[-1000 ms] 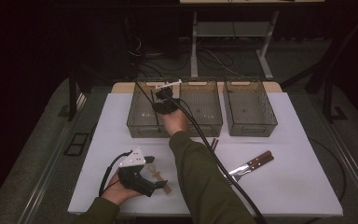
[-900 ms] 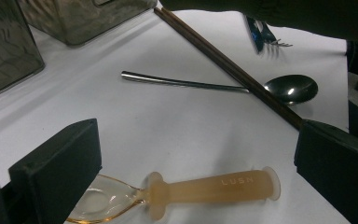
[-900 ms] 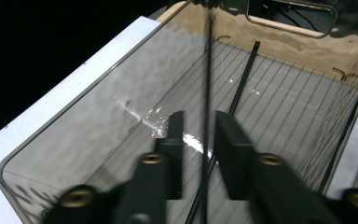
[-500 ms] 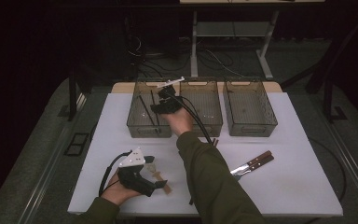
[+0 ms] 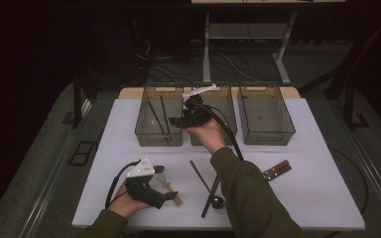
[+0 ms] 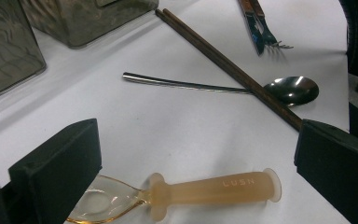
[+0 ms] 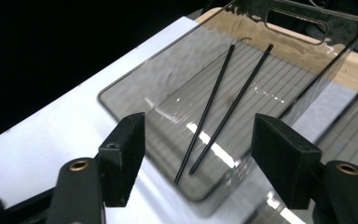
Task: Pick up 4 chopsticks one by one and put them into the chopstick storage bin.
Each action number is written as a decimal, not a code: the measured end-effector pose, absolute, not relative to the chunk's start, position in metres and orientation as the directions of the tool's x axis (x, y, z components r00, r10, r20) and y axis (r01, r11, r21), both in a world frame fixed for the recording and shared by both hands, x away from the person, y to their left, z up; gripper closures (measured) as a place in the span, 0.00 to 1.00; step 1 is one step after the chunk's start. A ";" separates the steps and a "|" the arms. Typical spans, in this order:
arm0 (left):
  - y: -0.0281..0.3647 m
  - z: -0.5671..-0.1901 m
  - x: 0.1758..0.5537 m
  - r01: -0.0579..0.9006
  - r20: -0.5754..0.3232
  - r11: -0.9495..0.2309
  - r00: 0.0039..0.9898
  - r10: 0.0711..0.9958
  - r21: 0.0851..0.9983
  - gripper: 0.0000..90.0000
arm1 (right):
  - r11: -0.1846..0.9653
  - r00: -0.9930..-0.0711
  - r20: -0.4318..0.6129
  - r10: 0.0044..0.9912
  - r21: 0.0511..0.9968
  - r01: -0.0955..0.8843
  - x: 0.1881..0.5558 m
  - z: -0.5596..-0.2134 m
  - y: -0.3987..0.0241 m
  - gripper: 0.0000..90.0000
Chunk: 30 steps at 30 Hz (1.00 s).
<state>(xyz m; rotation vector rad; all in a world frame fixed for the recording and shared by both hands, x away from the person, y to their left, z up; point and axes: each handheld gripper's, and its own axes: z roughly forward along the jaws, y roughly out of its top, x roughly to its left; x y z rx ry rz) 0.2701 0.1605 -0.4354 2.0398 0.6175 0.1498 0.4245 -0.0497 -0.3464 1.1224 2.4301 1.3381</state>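
My right gripper (image 5: 177, 120) (image 7: 198, 135) hovers at the near right corner of the left clear bin (image 5: 146, 134) (image 7: 121, 88). Its jaws have just been opening and stand open with nothing between them. Two black chopsticks (image 5: 156, 115) (image 7: 223, 107) lie side by side on that bin's floor. My left gripper (image 5: 170, 195) (image 6: 196, 144) rests low at the table's front left, open. A small spoon (image 5: 177, 200) (image 6: 214, 189) with a clear bowl and an orange handle lies on the white table between its jaws, untouched.
Two more clear bins, the middle bin (image 5: 228, 106) and the right bin (image 5: 265, 116), stand at the back. A metal spoon (image 5: 217, 201) (image 6: 289, 88), brown chopsticks (image 5: 216, 182) (image 6: 228, 67) and wood-handled cutlery (image 5: 276, 170) (image 6: 261, 28) lie near the front centre.
My right gripper has drawn back and up from over the left bin, and its jaws have opened. The black chopsticks now lie in that bin. My left gripper has stayed put.
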 end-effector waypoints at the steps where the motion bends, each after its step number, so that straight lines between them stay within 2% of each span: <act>1: 0.160 -0.436 0.270 0.364 -0.141 -0.407 0.864 0.483 0.838 0.00 | 0.325 -0.713 0.212 0.669 0.779 0.537 0.422 -0.346 -0.053 0.38; 15: 0.160 -0.437 0.269 0.380 -0.156 -0.392 0.854 0.496 0.838 0.00 | 0.349 -0.731 0.180 0.658 0.787 0.508 0.390 -0.359 -0.113 0.37; 23: 0.159 -0.438 0.270 0.384 -0.154 -0.403 0.854 0.498 0.831 0.00 | 0.358 -0.737 0.139 0.662 0.805 0.473 0.369 -0.375 -0.149 0.28; 30: 0.159 -0.439 0.270 0.384 -0.148 -0.415 0.855 0.498 0.825 0.00 | 0.347 -0.738 0.148 0.658 0.810 0.472 0.346 -0.386 -0.173 0.22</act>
